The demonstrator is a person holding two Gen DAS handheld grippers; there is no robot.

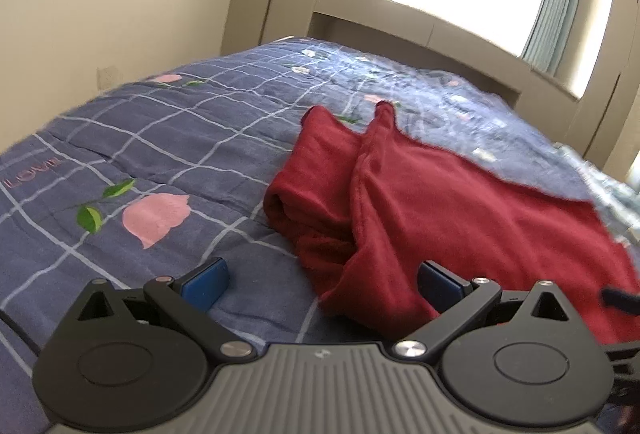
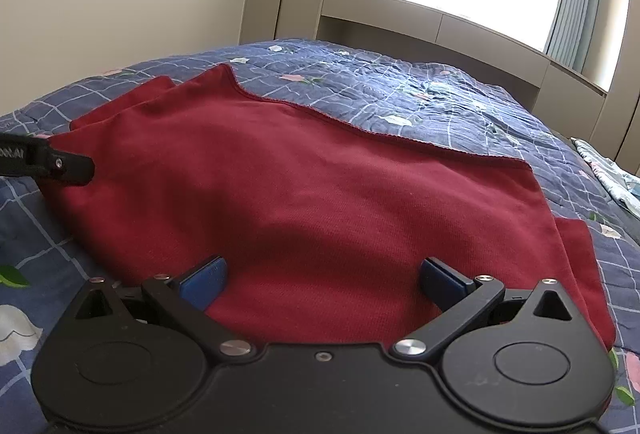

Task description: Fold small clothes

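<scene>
Blue checked quilt [image 1: 120, 137] with pink flowers covers the bed and fills most of both views, window and curtains upper right. Dark red garment [image 2: 304, 185] lies spread across the middle of the quilt, broad and mostly flat in the right wrist view; in the left wrist view its left end is bunched, one part rolled under, a narrow piece running toward the top of the frame. No tidy fold to be seen, so folding looks barely begun; most of the work appears left. Left gripper [image 1: 320, 284] at bottom centre, jaws spread wide, holding nothing, near edge of cloth between them. Right gripper [image 2: 320, 282] likewise wide apart and empty, low over the cloth.
</scene>
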